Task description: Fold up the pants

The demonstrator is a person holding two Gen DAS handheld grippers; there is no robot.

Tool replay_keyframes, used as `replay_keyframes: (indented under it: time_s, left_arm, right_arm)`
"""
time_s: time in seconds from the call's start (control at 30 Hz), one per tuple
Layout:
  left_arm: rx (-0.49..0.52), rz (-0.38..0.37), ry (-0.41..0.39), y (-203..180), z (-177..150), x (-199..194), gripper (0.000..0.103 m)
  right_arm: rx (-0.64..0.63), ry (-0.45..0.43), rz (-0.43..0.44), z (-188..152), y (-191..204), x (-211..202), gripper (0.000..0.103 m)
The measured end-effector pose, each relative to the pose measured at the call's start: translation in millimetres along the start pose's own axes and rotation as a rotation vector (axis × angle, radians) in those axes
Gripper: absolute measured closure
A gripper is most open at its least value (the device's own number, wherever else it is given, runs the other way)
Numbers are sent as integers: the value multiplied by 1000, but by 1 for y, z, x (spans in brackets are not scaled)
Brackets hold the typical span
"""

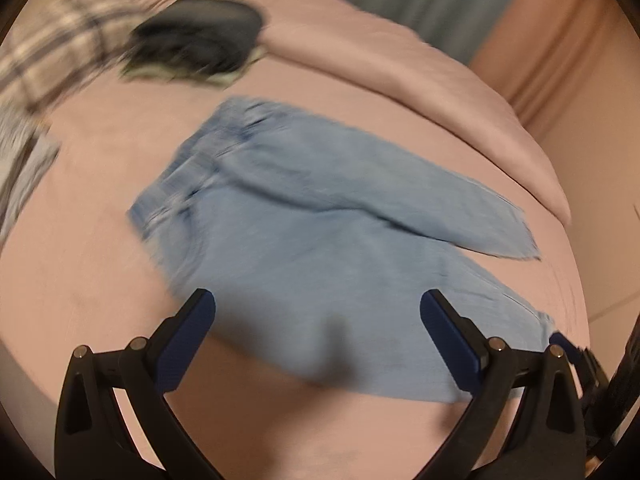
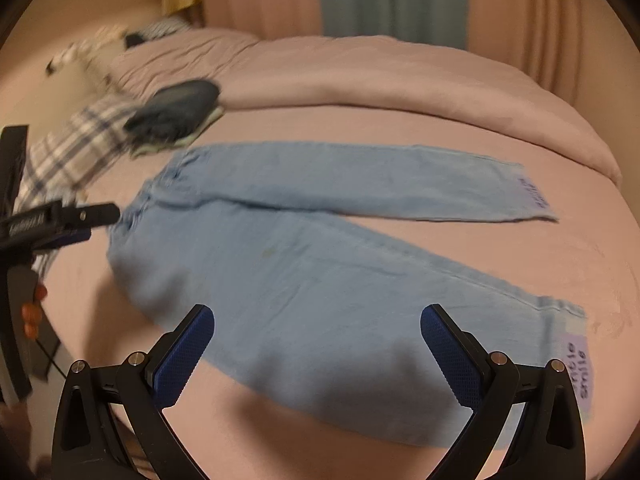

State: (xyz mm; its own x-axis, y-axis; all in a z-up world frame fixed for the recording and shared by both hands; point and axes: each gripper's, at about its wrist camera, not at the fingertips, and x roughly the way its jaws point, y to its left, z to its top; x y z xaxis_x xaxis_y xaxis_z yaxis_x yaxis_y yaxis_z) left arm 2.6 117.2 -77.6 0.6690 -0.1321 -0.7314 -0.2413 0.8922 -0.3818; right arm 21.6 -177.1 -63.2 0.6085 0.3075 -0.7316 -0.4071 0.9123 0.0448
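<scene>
Here, light-blue pants point(image 2: 304, 264) lie flat on the bed point(image 2: 400, 92), legs splayed; left tongs point(image 1: 318, 330) and right tongs point(image 2: 318, 344) gape wide, empty.

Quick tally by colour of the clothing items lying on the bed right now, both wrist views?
Light blue: 1, the jeans, spread flat with both legs apart
Dark navy: 1, a bundled garment near the waistband end
Plaid: 1, a checked cloth beside the dark bundle
Total: 3, all on the pink bedsheet. Blur hides finer detail.

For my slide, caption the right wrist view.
Open right gripper above light blue jeans spread flat on a pink bed.
</scene>
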Motion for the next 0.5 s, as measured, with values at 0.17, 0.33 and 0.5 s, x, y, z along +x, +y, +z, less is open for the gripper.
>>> replay_keyframes:
  time_s: [0.17, 0.33, 0.5]
  left_arm:
    - [-190, 53, 88, 56, -10, -2, 1]
    - [-382, -3, 96, 92, -14, 10, 13]
    - [-419, -44, 65, 102, -11, 26, 45]
  right_arm:
    - [-156, 80, 51, -8, 35, 18, 0]
    - [-323, 27, 155, -11, 85, 36, 0]
    - [-467, 11, 247, -15, 128, 55, 18]
